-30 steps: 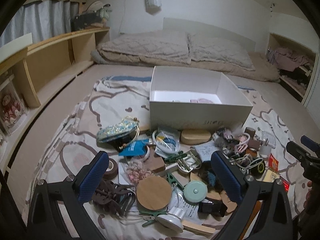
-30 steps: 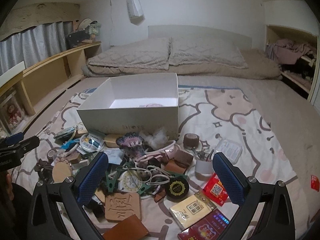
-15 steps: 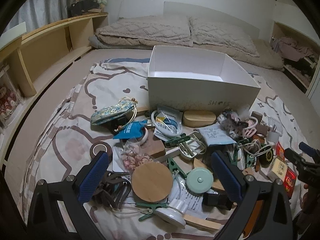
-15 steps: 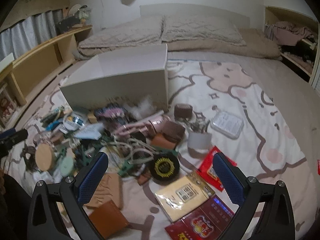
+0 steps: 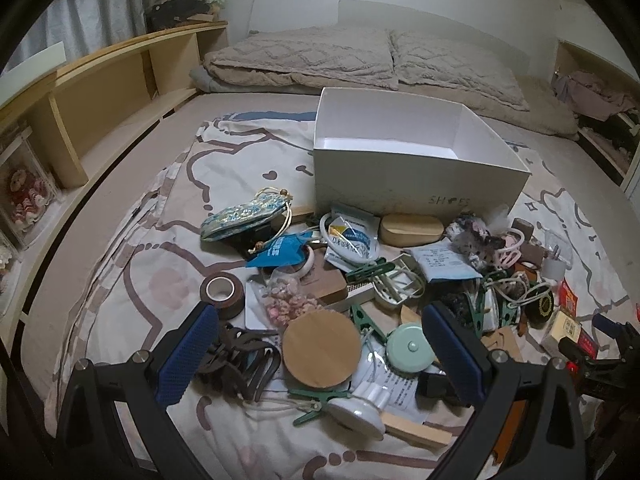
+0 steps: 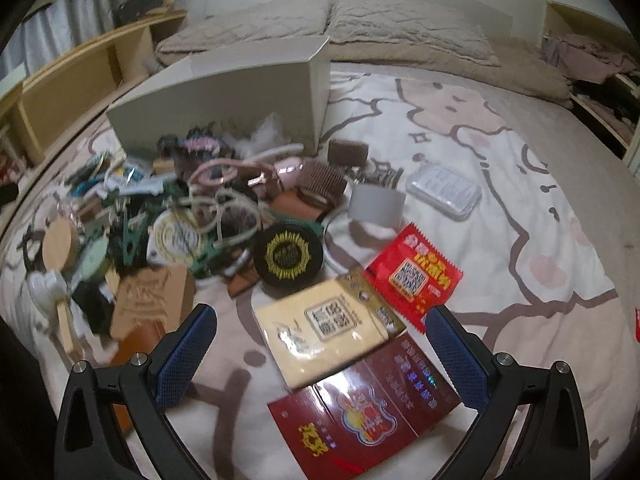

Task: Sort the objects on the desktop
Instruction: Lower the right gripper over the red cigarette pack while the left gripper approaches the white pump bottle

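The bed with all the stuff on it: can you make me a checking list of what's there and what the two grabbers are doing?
Surface: patterned blanket spread on a bed.
Job's things: white box, open; only bare inside walls visible.
Clutter: round wooden lid, mint round tin, brown tape roll, black round tin, red packet, cream packet, dark red box.
Grippers: left gripper open above the wooden lid; right gripper open above the cream packet.
Cables: white cord tangled in the pile.
Surroundings: pillows, wooden shelf.

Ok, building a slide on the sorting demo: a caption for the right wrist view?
Open right hand-held gripper hovers over a cream packet and red box, white box behind.
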The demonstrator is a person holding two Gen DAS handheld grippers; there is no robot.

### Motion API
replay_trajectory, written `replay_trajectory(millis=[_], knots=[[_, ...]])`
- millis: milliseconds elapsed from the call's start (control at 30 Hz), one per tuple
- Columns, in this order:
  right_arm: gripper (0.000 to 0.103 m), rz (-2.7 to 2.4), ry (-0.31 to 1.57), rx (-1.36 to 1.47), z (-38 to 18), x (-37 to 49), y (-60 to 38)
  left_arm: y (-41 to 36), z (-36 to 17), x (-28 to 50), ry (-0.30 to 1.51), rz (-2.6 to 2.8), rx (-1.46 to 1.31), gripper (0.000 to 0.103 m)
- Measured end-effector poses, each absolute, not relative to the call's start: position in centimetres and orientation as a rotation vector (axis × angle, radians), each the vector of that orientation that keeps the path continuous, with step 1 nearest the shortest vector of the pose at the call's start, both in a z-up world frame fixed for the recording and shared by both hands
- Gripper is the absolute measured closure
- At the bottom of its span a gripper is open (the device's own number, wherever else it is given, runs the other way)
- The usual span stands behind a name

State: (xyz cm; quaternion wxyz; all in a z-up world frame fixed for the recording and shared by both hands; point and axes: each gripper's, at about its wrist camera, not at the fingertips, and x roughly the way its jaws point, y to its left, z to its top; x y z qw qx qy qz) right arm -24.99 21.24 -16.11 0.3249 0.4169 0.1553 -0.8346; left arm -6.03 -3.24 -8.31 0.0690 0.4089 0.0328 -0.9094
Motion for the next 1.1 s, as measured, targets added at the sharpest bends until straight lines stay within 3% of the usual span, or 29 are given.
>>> replay_trajectory(millis=[600,833,1100], knots=[[0.0,-2.161,0.49,1.124,-18.4,-24.6,23.8,-3.6,-12.3,-4.1,0.211,-2.728,1.28,0.0],[0.0,-2.205,0.447,1.176,-19.9,-24.8,25.5,-2.3,-13.8,-3.6,0.098,-2.738,1.324,0.0],[0.0,-2.266,0.429,1.093,-20.9,-24.0,25.9,-2.5,-15.6,-3.0,0.124,-2.704,1.362,0.0]])
